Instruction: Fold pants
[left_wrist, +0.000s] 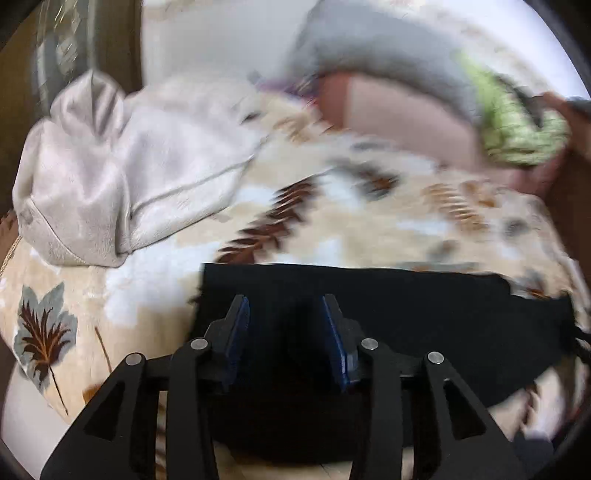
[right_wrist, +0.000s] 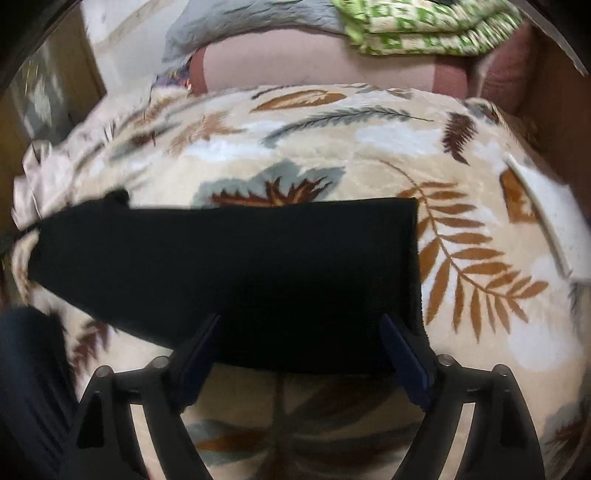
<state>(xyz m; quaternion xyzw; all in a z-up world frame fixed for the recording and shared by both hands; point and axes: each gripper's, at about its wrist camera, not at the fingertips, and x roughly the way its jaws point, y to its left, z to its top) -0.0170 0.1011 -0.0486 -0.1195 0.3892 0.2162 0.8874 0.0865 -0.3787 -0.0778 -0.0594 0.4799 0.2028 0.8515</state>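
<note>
The black pants (left_wrist: 369, 314) lie folded in a flat band across a leaf-patterned blanket (left_wrist: 332, 206). My left gripper (left_wrist: 284, 299) hovers over their left end, its blue-padded fingers (left_wrist: 240, 325) apart with only the dark cloth below them. In the right wrist view the pants (right_wrist: 240, 258) stretch from the left edge to a straight right end. My right gripper (right_wrist: 301, 318) stands wide open over their near edge with nothing pinched between the pads. The left wrist view is motion-blurred.
A pale satin garment (left_wrist: 110, 177) lies crumpled at the blanket's left. Behind it are a pink pillow (right_wrist: 295, 62), a grey cloth (right_wrist: 240, 22) and a folded green-and-white cloth (right_wrist: 424, 26). A white strip (right_wrist: 546, 221) lies at the right. A dark sleeve (right_wrist: 29, 387) shows lower left.
</note>
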